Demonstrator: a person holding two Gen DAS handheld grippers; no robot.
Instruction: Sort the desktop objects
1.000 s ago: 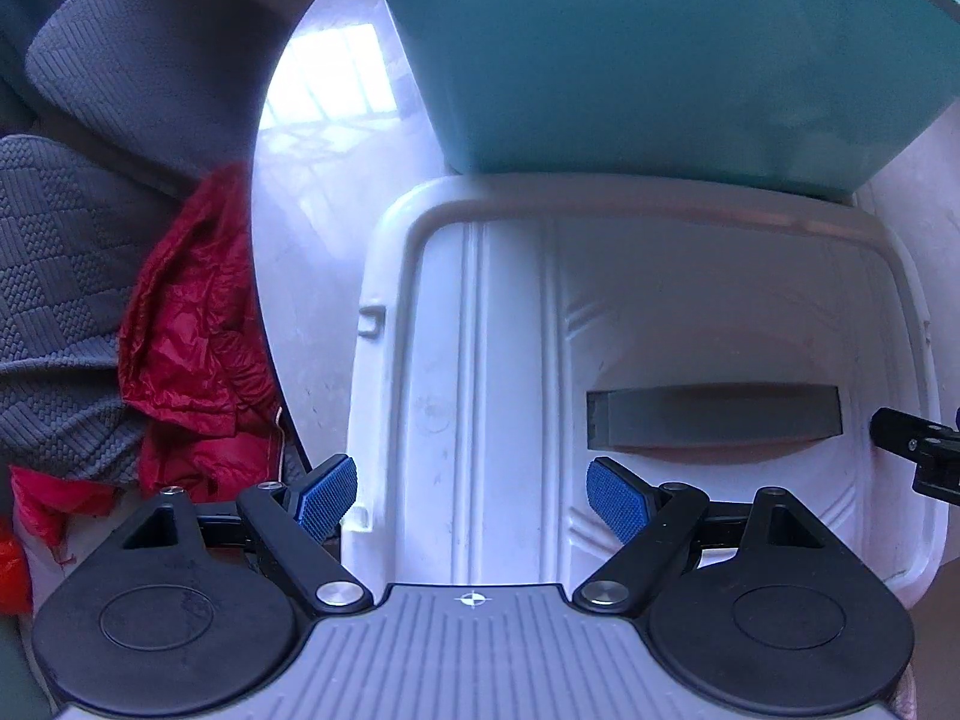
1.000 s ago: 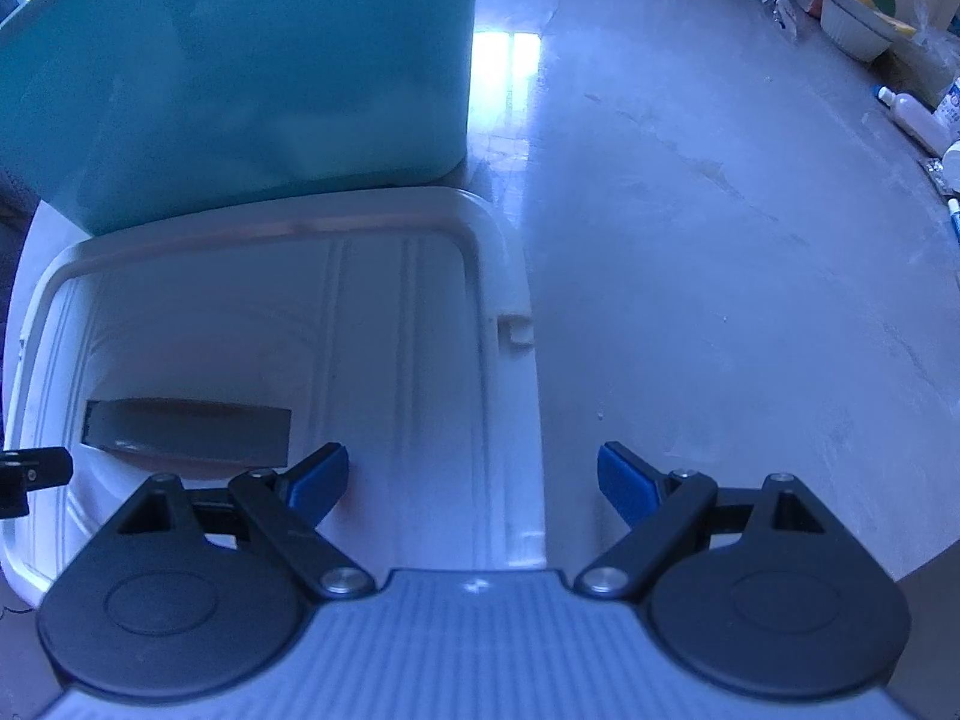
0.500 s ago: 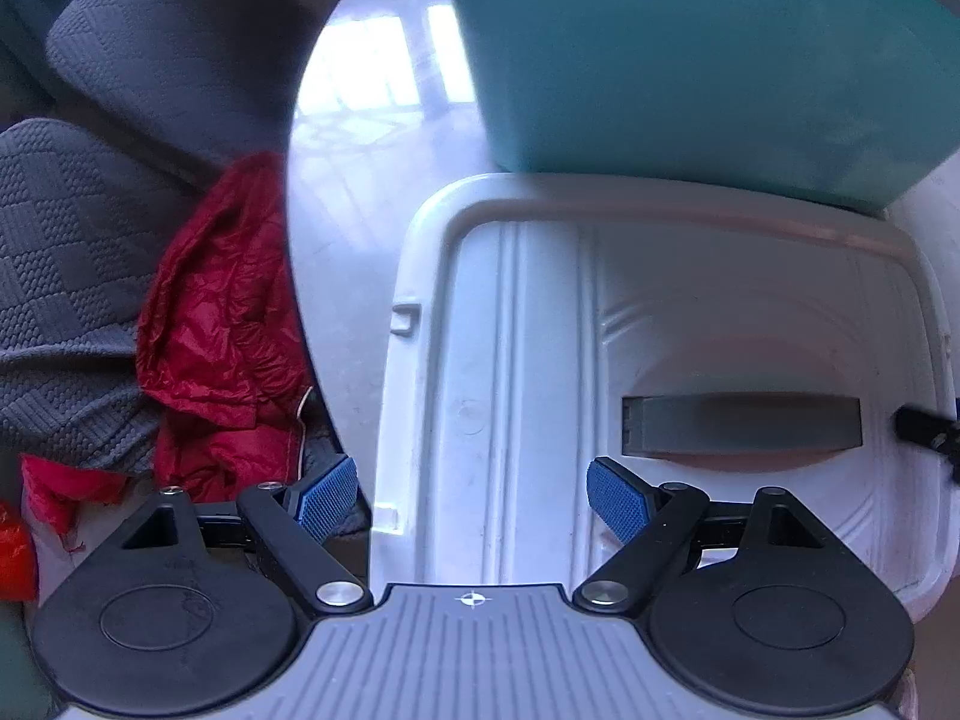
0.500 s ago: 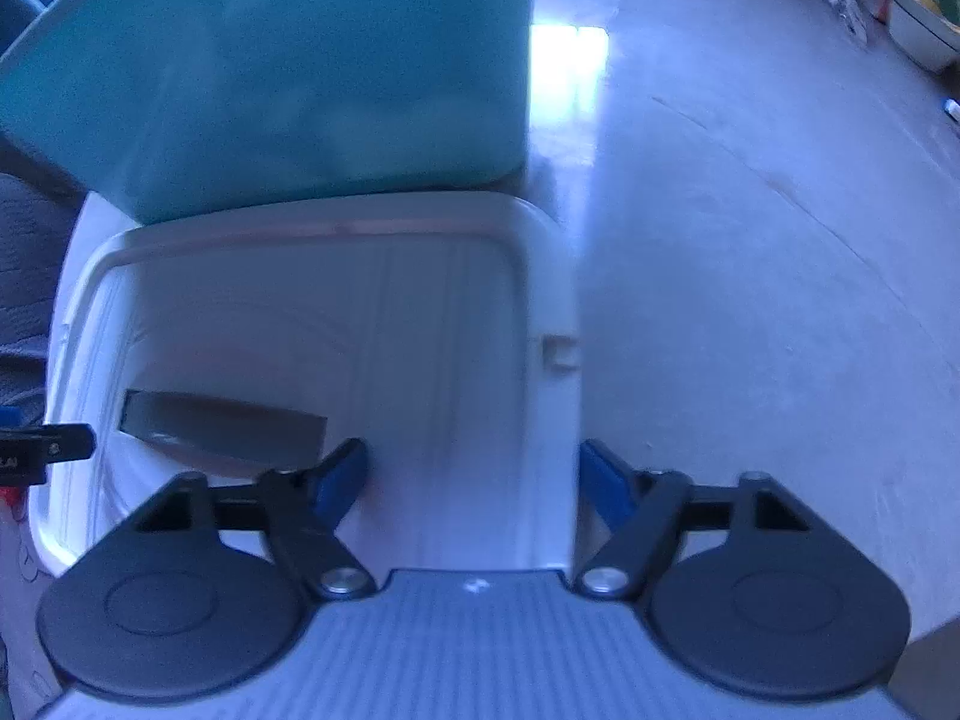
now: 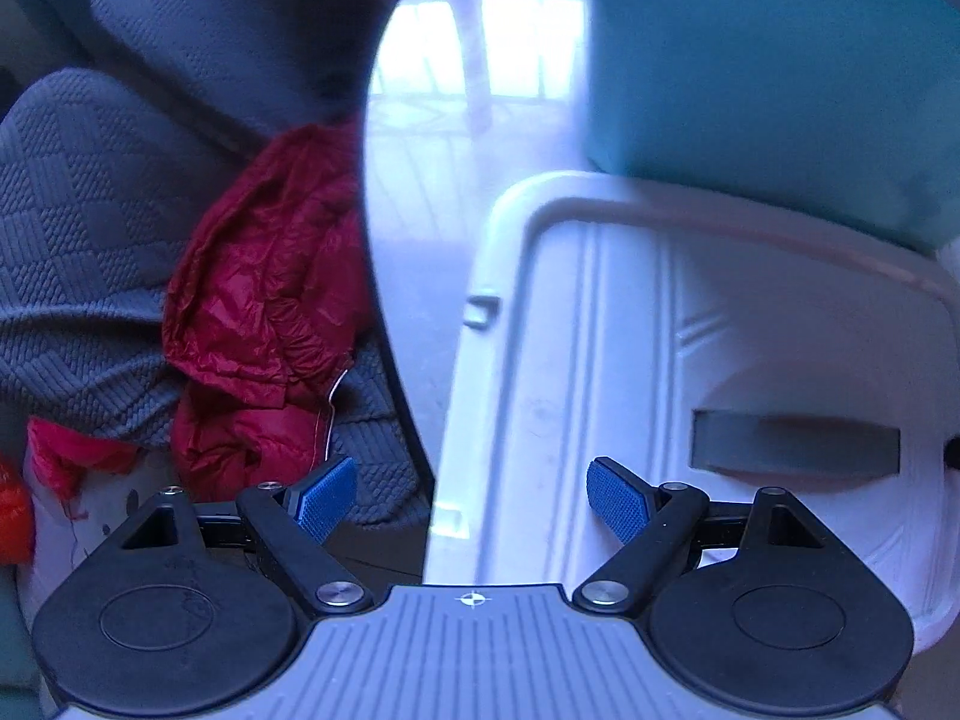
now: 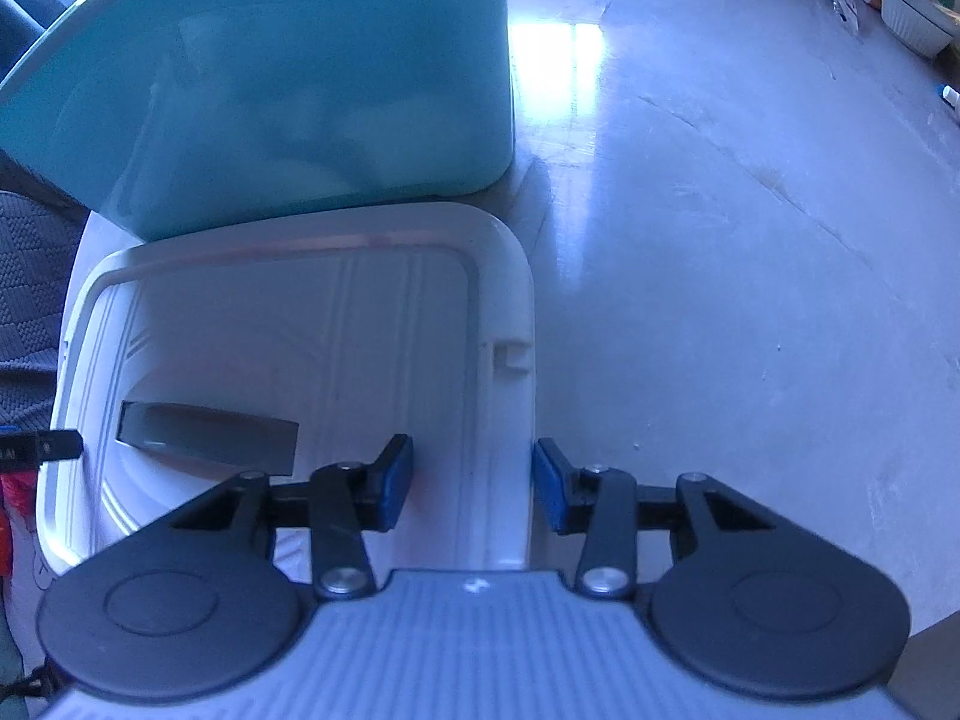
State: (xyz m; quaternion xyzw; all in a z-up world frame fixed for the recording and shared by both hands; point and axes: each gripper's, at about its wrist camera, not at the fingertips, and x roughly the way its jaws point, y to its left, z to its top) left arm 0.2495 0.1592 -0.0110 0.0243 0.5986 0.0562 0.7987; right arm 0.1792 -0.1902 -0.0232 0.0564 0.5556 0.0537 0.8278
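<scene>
A white plastic lid (image 5: 660, 360) with a grey handle (image 5: 792, 450) lies flat on the pale table, right in front of a teal box (image 5: 780, 60). My left gripper (image 5: 474, 504) is open and straddles the lid's left edge, one pad off the table and the other over the lid. In the right wrist view, the lid (image 6: 300, 330) and its handle (image 6: 210, 435) lie below the teal box (image 6: 270, 90). My right gripper (image 6: 474, 480) has its jaws closing on the lid's right rim. The outer pad is at the rim and the inner pad still stands off it.
A red jacket (image 5: 264, 300) lies on a grey sofa (image 5: 78, 240) beyond the table's left edge (image 5: 384, 300). The table (image 6: 720, 240) stretches right of the lid. A white bowl (image 6: 912, 12) and small items sit at its far right. A finger (image 6: 42, 450) of the left gripper shows at the lid's left side.
My left gripper has shifted left, so its jaws now straddle the lid's left edge. The right gripper's jaws have narrowed from wide open to close around the lid's right rim.
</scene>
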